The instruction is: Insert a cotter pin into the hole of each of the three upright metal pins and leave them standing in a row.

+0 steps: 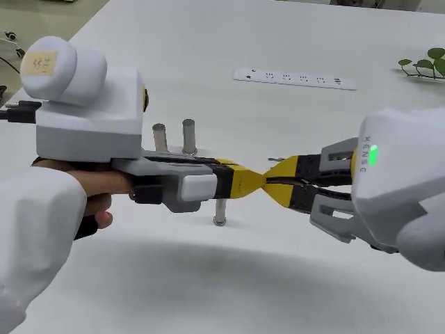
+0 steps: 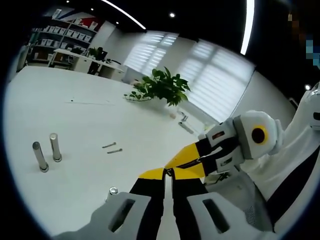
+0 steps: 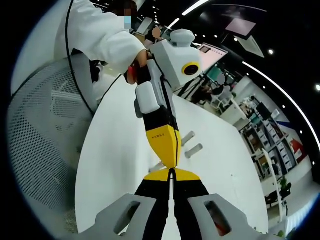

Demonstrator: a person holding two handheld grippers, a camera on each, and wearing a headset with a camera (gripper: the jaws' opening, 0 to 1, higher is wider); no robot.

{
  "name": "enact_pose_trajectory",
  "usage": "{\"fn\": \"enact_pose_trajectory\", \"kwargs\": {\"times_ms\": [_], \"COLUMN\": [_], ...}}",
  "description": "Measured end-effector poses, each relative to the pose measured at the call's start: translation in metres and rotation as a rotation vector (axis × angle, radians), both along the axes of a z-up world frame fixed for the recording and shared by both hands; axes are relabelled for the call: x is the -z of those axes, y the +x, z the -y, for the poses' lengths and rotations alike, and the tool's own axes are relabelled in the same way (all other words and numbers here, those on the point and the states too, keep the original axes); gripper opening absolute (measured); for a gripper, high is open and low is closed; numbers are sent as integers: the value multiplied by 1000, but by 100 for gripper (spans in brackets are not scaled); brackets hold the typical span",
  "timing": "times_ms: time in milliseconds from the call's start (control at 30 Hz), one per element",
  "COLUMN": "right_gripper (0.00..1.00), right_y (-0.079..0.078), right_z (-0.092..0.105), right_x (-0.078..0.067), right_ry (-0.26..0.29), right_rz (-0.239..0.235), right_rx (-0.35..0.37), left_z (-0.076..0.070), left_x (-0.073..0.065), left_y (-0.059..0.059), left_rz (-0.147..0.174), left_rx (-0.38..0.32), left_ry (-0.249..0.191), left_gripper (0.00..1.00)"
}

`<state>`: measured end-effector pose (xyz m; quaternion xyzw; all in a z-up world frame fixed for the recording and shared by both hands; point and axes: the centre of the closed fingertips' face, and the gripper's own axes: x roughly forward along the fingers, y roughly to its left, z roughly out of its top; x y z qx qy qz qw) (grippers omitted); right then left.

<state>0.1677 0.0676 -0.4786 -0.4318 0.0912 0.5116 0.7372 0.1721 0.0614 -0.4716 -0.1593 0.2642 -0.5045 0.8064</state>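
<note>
Starting at your left, your left hand point(image 1: 97, 191) holds the left gripper point(image 1: 256, 181) level above the white table point(image 1: 208, 42), its yellow-tipped jaws closed to a thin slit. Behind its body the left rear pin point(image 1: 160, 138) and the right rear pin point(image 1: 188, 136) stand upright, side by side. The third pin point(image 1: 220, 211) stands apart from them, nearer you, under that gripper's jaws. Your right gripper point(image 1: 274, 184) comes in from the right with its jaws drawn together too, meeting the left one tip to tip. I cannot tell whether anything is pinched there. Two cotter pins point(image 2: 109, 145) point(image 2: 115, 150) lie loose on the table beyond. A power strip point(image 1: 295, 78) and a plant point(image 1: 424, 64) sit at the far side.
</note>
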Motion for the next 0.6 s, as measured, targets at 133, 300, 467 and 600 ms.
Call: {"fn": "enact_pose_trajectory", "kwargs": {"times_ms": [133, 300, 467, 600], "right_gripper": [0, 0, 0, 8], "right_y": [0, 2, 4, 7], "right_z": [-1, -1, -1, -1], "right_x": [-2, -3, -3, -2], "right_ry": [1, 15, 3, 39], "right_rz": [16, 22, 69, 41], "right_rx": [-3, 6, -3, 31], "left_z": [-2, -2, -2, -5], "left_x": [-1, -2, -2, 4], "left_y": [1, 1, 2, -1], "left_rz": [23, 42, 37, 31], "left_rx": [-1, -2, -10, -5], "left_ry": [25, 46, 38, 64], "left_gripper": [0, 0, 0, 0]}}
